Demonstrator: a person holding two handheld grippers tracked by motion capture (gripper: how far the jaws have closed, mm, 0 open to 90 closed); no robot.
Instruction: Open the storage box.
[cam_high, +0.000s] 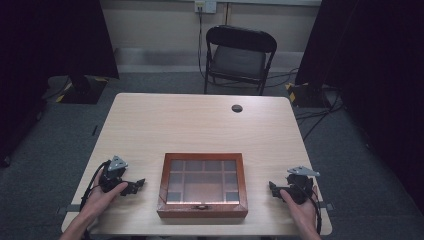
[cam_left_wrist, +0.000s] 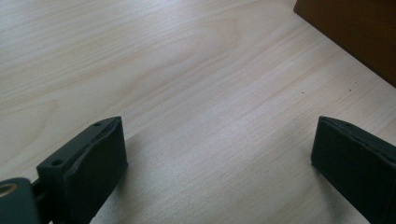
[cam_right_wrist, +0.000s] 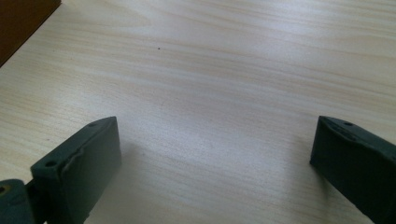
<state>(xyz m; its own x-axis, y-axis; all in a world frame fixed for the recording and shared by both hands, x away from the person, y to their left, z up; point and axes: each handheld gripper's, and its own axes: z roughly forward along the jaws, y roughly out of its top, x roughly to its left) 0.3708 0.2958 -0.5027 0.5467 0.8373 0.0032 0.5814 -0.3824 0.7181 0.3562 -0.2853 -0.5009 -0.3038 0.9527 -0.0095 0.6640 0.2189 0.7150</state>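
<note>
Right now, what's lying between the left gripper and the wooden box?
Nothing. In the high view, bare table separates the left gripper from the wooden box. The left gripper view shows bare wood between its open jaws and the box's corner.

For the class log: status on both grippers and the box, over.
Left gripper, right gripper open, empty. Brown wooden glass-lidded box closed, between them on pale wooden table. Nothing in the way.

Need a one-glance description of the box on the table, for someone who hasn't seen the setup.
Start from the light wooden table. Near its front edge, midway between the left gripper and the right gripper, sits the box. It is a flat reddish-brown wooden case with its glass lid closed over a grid of compartments and a small clasp at the front. It stands apart from both open, empty grippers.
</note>
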